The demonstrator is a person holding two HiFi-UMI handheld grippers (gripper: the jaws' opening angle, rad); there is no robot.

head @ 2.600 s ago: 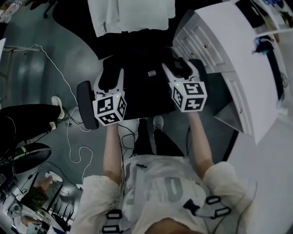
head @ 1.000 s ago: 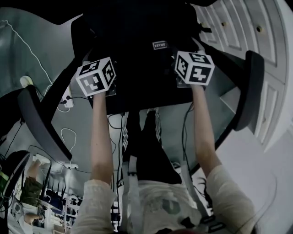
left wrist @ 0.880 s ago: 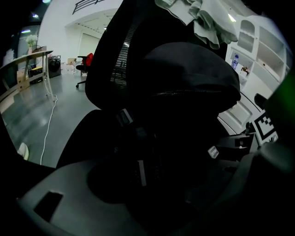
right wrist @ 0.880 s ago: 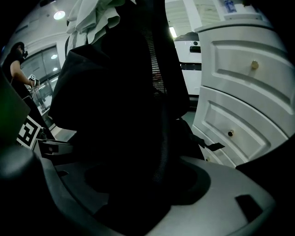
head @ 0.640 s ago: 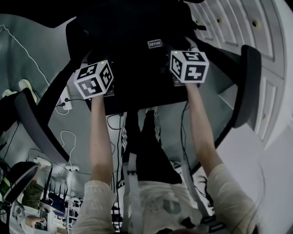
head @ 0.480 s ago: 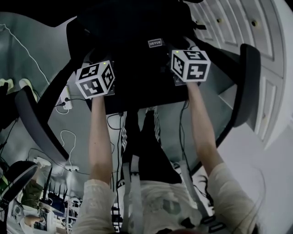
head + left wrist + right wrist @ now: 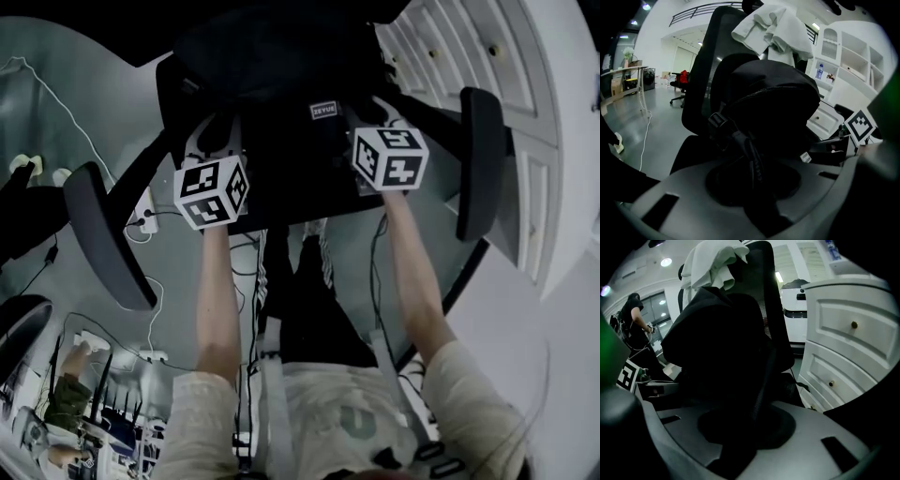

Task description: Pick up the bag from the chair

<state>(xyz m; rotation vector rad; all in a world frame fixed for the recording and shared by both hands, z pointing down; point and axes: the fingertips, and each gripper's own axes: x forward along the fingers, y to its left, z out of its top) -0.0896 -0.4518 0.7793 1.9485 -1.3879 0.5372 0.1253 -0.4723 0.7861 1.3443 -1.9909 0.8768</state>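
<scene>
The black bag stands on the seat of a black office chair, leaning against its back. My left gripper is at the bag's left side. In the left gripper view a black strap with a buckle runs down from the bag into the left gripper, which is shut on it. My right gripper is at the bag's right side. In the right gripper view another strap drops from the bag into the shut right gripper.
The chair's armrests flank my arms. A white cloth is draped over the chair back. A white chest of drawers stands close on the right. Cables and a power strip lie on the grey floor.
Both grippers have drawn a little toward me and lower in the head view, still on the bag's straps. The chair's armrests sit closer to my arms than before.
</scene>
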